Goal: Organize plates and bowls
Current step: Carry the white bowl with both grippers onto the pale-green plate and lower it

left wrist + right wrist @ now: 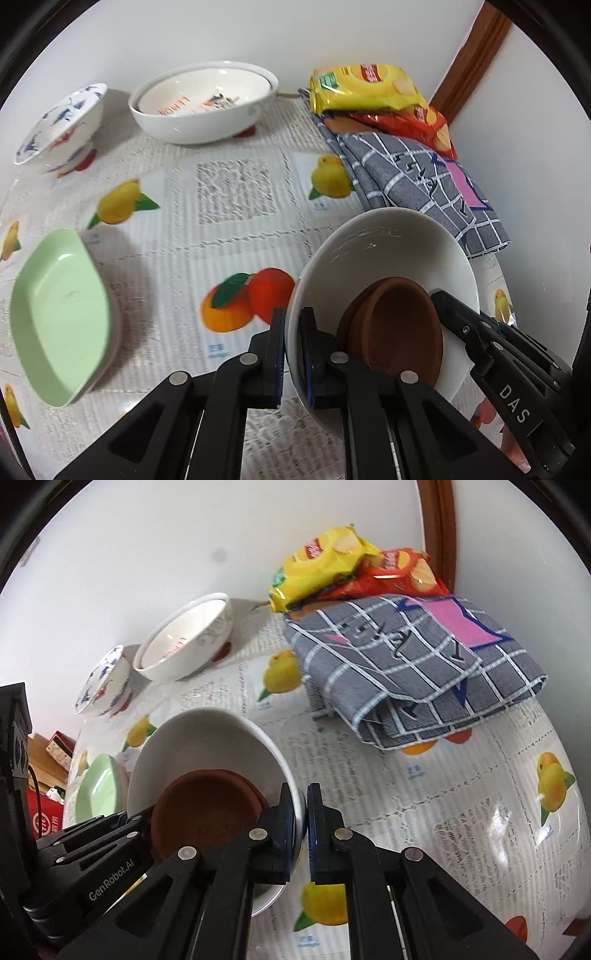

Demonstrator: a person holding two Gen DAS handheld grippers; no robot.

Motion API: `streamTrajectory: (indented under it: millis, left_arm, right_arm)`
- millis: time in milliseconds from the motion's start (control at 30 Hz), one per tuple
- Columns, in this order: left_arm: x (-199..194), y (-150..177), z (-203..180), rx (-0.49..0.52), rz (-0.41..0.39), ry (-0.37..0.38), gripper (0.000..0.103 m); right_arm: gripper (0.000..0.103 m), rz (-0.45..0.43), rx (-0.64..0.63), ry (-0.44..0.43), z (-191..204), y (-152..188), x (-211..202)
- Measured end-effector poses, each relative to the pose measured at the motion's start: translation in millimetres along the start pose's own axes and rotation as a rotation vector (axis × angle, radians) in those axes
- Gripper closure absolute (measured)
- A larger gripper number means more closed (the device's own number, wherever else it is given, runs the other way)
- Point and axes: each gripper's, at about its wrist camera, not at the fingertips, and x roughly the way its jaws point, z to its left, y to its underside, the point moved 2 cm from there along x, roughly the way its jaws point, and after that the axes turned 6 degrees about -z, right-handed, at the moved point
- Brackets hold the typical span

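Observation:
A white bowl [373, 247] holds brown saucers [399, 332]. My left gripper [291, 354] is shut on the bowl's left rim. My right gripper [304, 823] is shut on the opposite rim of the same bowl [207, 738], with the brown saucers [207, 812] inside. The bowl is tilted above the fruit-print tablecloth [229, 206]. A green dish [62, 314] lies at the left. A large white bowl [203, 103] and a blue-patterned bowl [62, 122] stand at the back.
A folded grey checked cloth [413, 664] lies at the right with yellow [321, 565] and red snack bags [402, 572] behind it. The wall runs along the back. Boxes [48, 753] sit beyond the table's left edge.

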Motion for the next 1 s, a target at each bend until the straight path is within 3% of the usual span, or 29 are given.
streamTrajectory:
  millis: [467,1000]
  left_arm:
    - [-42,-8,42,-0.042,-0.054,-0.03,0.095]
    - [-61,-6,93,-0.117,-0.066,-0.044,0.095]
  right_arm:
    - [0.096,-0.036,-0.035,-0.063,51,-4,-18]
    - [0.096,-0.028,-0.096,-0.096,103,2,-16]
